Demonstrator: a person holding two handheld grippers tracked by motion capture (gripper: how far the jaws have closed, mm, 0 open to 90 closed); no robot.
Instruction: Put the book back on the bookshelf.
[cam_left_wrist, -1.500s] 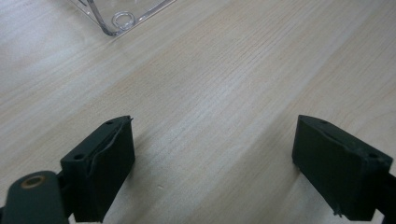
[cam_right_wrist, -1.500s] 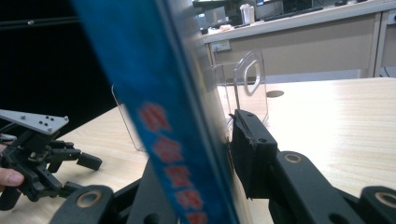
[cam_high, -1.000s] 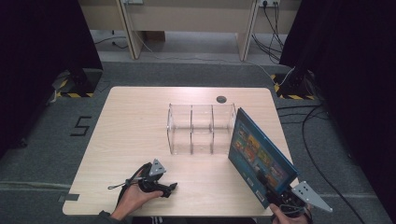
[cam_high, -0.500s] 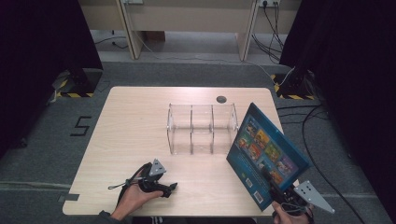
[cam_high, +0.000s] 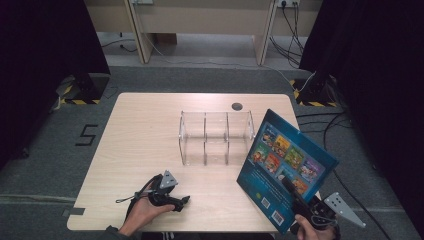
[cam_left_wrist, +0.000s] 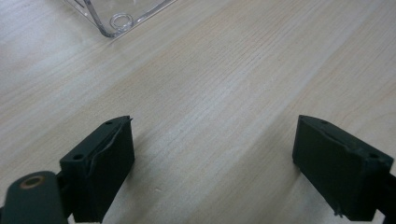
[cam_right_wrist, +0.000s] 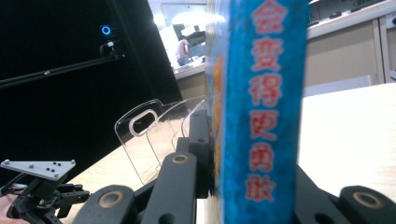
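Observation:
A blue picture book stands tilted above the table's front right corner, its back cover with small pictures facing up. My right gripper is shut on the book's lower edge. In the right gripper view the book's spine with red characters rises between the black jaws of my right gripper. A clear three-slot organizer stands mid-table, left of the book. My left gripper rests on the table near the front edge, open, with bare wood between the jaws of that left gripper.
The wooden table has a black round hole near its far edge. A corner of the organizer lies beyond the left jaws. Cables and a floor mark "5" lie around the table.
The book has swung a little to the right and turned its cover more toward the camera. The left gripper has not moved.

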